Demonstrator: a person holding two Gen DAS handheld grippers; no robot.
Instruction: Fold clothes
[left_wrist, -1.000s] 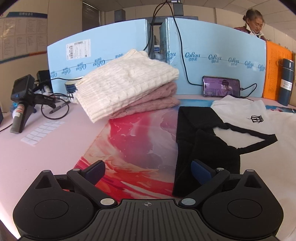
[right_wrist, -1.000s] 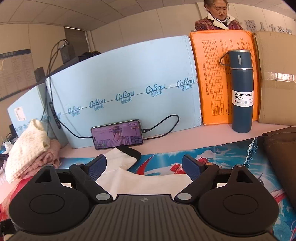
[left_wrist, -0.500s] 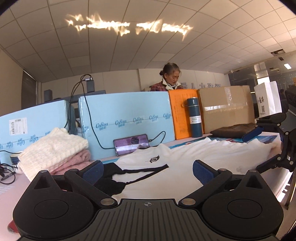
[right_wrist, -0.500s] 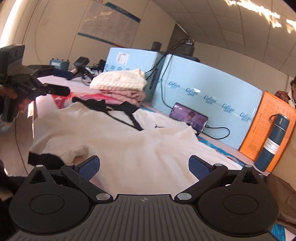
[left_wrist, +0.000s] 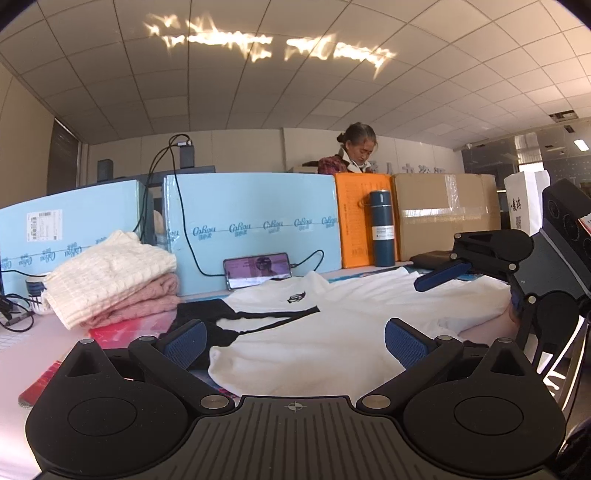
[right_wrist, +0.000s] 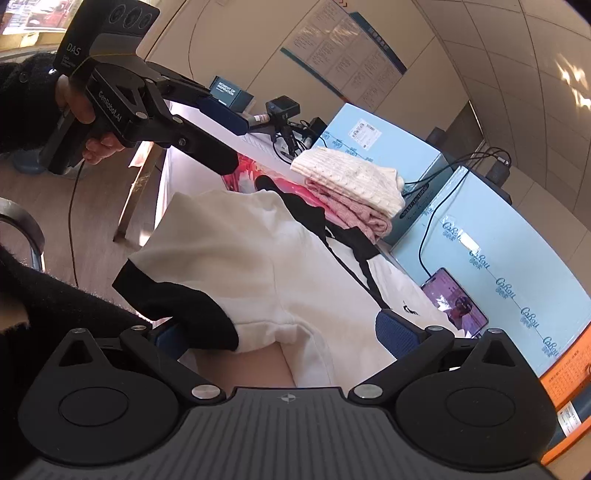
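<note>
1. A white T-shirt (left_wrist: 314, 332) with black sleeves lies spread, unfolded, on the counter (left_wrist: 22, 350), beside a stack of folded sweaters (left_wrist: 110, 277).
2. The left hand-held gripper (left_wrist: 293, 338) hovers at the shirt's near edge, jaws wide apart, empty.
3. The right hand-held gripper (right_wrist: 280, 332) is closing slightly over a black sleeve (right_wrist: 192, 314), pads not yet pressing.
4. The step looks like reaching for the first fold; next, each should pinch an edge.

Folded sweaters (left_wrist: 110, 277) block the far left; phone (left_wrist: 257, 270) and flask (left_wrist: 382, 232) line the back; the near table edge lies open.
</note>
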